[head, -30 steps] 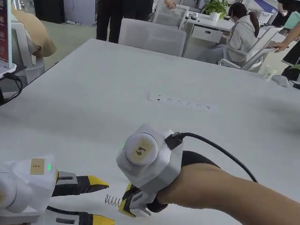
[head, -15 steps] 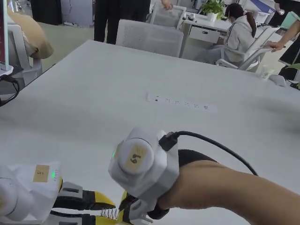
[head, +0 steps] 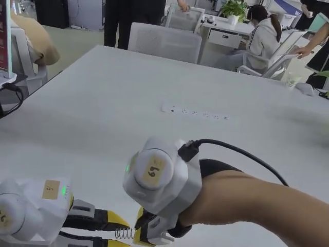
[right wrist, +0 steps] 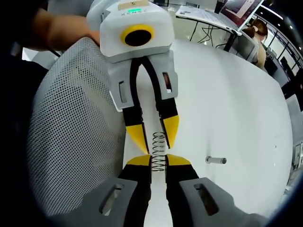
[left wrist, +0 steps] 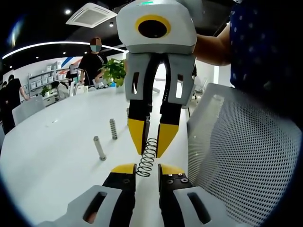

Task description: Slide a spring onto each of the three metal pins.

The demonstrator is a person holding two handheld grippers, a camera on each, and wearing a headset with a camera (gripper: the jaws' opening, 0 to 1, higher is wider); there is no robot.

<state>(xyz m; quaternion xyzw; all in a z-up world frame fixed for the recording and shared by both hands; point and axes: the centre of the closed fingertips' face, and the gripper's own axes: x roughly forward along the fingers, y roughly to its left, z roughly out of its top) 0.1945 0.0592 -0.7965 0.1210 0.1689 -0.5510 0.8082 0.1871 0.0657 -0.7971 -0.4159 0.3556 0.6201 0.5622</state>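
Observation:
A small metal spring point(head: 122, 234) hangs in the air between my two grippers, above the white table's near edge. My right gripper point(right wrist: 158, 161) is shut on one end of the spring point(right wrist: 158, 151). My left gripper point(left wrist: 142, 169) faces it tip to tip, its jaws set narrowly around the other end of the spring point(left wrist: 147, 158) with a small gap still showing. A bare upright metal pin point(left wrist: 99, 148) stands on the table, and behind it a second pin point(left wrist: 113, 128) wears a spring. One pin point(right wrist: 215, 160) also shows beyond the right gripper.
The white table point(head: 103, 103) stretches ahead, with a power strip point(head: 195, 112) at its middle. A grey mesh chair back point(left wrist: 236, 156) is close beside the grippers. Chairs and people are beyond the far edge.
The left gripper's jaws have drawn together from wide open and moved up around the spring's free end. The right gripper has kept hold of the spring.

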